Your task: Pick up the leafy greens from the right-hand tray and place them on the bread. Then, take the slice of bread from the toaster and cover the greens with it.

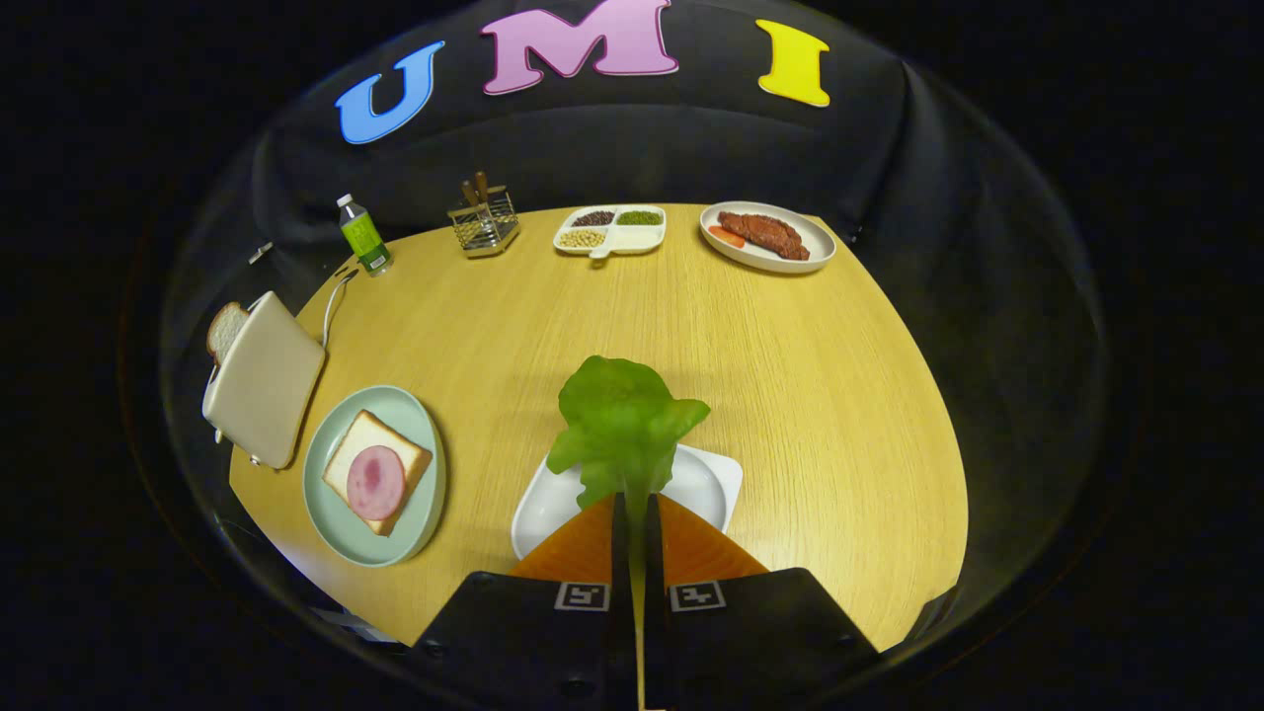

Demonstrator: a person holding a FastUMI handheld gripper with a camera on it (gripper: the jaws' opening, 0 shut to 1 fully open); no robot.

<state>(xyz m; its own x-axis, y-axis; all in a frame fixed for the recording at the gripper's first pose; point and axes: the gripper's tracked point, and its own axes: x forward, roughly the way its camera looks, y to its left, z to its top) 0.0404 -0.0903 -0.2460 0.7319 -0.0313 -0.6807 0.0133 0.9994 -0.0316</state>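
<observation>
far left of the gripper, a bread slice sticks out of the toaster, mostly hidden. nearer, a pale green plate carries bread topped with a ham round. the fingers are pinched narrow on the leafy greens, lifted over the white tray. far beyond: divided dish of beans, then a plate with meat.
</observation>
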